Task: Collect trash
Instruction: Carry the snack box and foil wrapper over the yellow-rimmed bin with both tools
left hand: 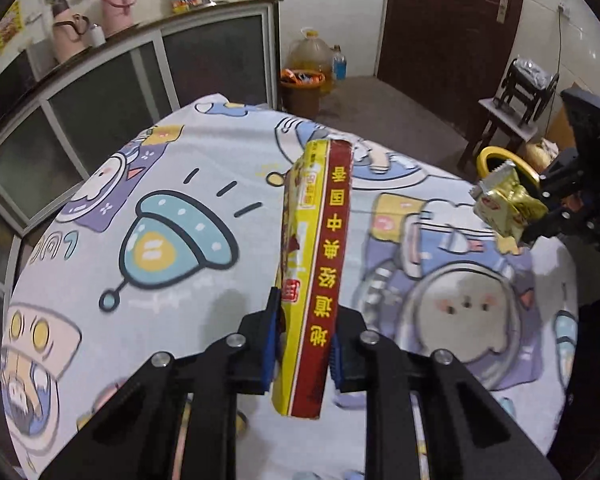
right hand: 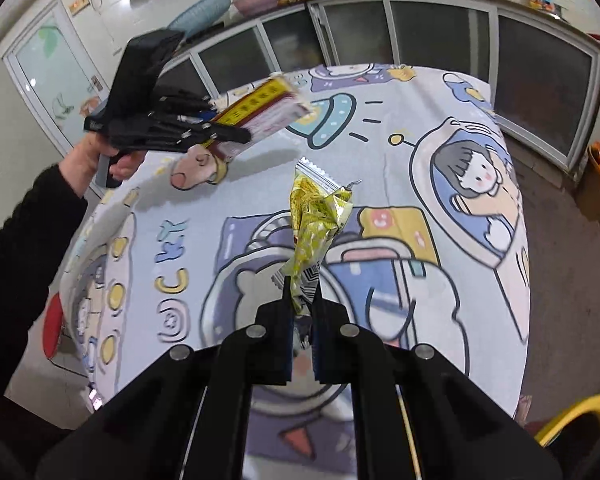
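Bare tablecloth (right hand: 380, 152) below both tools

Round worktop (left hand: 204, 240) under a cartoon-print cloth, glass-door cabinets (left hand: 112, 92) behind w/ pink flasks (left hand: 116, 0) on top (two of them), dark brown door (left hand: 448, 20), grey floor (left hand: 384, 108).

The black two-finger left gripper (left hand: 304, 344) is clamped tight, angled downward above the table; the black two-finger right gripper (right hand: 302, 300) likewise, pinched closed.
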Motion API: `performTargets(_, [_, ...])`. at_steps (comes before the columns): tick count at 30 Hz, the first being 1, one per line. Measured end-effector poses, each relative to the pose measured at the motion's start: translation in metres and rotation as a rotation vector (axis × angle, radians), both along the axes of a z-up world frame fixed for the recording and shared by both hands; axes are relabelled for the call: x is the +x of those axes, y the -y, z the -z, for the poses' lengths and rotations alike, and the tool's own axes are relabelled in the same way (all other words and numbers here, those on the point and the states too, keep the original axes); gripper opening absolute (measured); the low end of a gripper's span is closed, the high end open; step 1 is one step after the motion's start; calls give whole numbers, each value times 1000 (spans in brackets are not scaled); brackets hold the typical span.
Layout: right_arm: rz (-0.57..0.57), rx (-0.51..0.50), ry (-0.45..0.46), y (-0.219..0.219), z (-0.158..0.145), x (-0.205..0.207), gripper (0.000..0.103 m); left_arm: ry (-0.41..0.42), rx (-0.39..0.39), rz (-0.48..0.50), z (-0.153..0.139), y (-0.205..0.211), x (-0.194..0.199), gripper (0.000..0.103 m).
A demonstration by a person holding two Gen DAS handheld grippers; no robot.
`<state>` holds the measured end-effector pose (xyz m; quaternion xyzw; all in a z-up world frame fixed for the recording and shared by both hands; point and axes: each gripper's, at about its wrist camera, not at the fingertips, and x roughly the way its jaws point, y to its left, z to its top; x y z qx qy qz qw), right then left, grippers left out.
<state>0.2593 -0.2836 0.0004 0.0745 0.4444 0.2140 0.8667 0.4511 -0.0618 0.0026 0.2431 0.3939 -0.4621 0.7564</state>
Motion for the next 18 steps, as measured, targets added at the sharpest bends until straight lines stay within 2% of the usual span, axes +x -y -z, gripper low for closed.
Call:
performTargets(5, [10,37,22,4,-9,-34,7,12,-20,-20,-12,-11,-49,19])
performTargets(13, [21,65,26,14,-10,-71,7,14,-44,-18,-9,-5,-121,19])
performTargets(18, [47,66,17,27,-2,-89,7,56,-57,-82,-3,6,-157,20])
